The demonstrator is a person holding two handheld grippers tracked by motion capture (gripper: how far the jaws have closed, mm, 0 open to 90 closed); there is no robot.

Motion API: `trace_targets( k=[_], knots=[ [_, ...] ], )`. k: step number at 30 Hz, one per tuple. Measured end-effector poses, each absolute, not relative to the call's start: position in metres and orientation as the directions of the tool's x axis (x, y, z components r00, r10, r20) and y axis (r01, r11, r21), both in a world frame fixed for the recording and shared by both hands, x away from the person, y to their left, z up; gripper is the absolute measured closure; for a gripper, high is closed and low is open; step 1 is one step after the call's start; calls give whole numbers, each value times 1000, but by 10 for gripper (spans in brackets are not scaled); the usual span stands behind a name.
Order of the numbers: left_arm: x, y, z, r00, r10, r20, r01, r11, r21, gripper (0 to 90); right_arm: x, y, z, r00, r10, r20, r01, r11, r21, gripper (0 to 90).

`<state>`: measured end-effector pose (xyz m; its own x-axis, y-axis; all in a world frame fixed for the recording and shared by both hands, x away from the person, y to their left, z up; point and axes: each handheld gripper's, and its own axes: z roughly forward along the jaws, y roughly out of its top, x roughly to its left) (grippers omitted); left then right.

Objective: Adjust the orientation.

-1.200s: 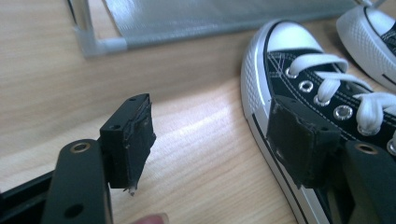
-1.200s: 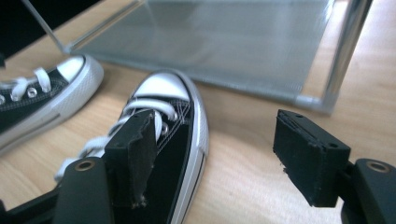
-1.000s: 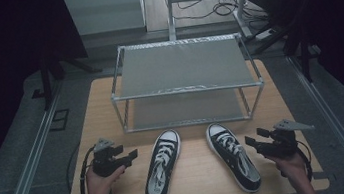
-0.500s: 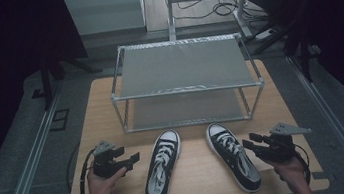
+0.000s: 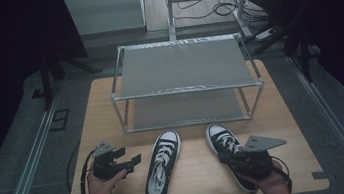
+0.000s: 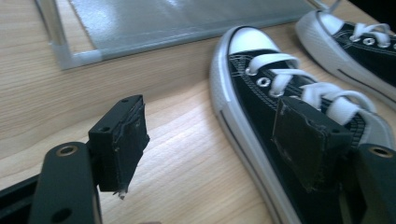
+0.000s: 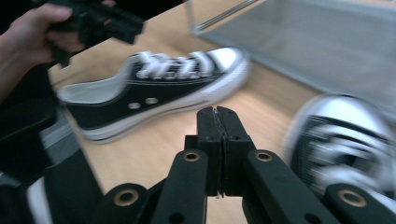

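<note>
Two black canvas sneakers with white laces lie on the wooden table in front of a metal rack. My left gripper [image 5: 132, 162] [image 6: 215, 140] is open beside the left sneaker [image 5: 161, 166] [image 6: 261, 93], and its right pad [image 6: 308, 140] is over the shoe's laces. My right gripper [image 5: 224, 158] [image 7: 218, 126] is shut with nothing between its pads. It hangs over the right sneaker [image 5: 224, 143], which shows blurred [image 7: 345, 135] at the right of the right gripper view. That view also takes in the left sneaker [image 7: 154, 88] and the other hand with its gripper [image 7: 93, 18].
A two-shelf metal rack [image 5: 185, 80] stands at the back of the table [image 5: 102, 116], its lower shelf [image 6: 163, 18] just past the shoes' toes. Bare wood lies between the sneakers and along both sides. Cables and a frame sit on the floor behind.
My right gripper has moved left from the table's right edge to over the right sneaker. The left gripper has barely shifted.
</note>
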<state>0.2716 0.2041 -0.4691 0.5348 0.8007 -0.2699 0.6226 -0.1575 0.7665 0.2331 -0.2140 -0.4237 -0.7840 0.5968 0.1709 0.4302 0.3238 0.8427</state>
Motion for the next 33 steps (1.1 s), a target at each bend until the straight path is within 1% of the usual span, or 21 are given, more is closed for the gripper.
trace_targets(
  k=[4,9,13,16,17,20,23,27,32,33],
  knots=[
    [269,201,-466,550,793,-262,616,-173,769,262,231,-177,-429,-820,546,172,423,376,825,896],
    [266,200,-461,562,788,-252,606,-184,774,262,230,-133,-453,-842,503,196,448,447,775,897],
    [265,199,-458,570,784,-245,603,-196,773,262,226,-110,-472,-856,472,211,457,499,736,898],
    [265,199,-457,568,787,-242,605,-199,771,261,225,-102,-480,-862,458,217,457,517,724,897],
    [264,199,-457,566,788,-242,606,-200,770,260,223,-92,-488,-868,440,230,459,532,712,897],
    [263,199,-455,562,791,-241,609,-199,767,258,221,-79,-495,-879,413,237,449,555,700,897],
    [262,200,-454,562,791,-240,609,-200,768,253,221,-74,-498,-879,412,240,449,545,708,897],
    [261,198,-450,566,791,-234,608,-208,766,250,225,-61,-503,-876,395,277,460,511,726,898],
    [260,199,-448,567,792,-226,611,-220,761,241,227,-46,-505,-884,392,257,439,504,744,892],
    [260,199,-449,566,793,-225,612,-221,760,239,226,-46,-504,-884,396,247,435,507,744,865]
  ],
)
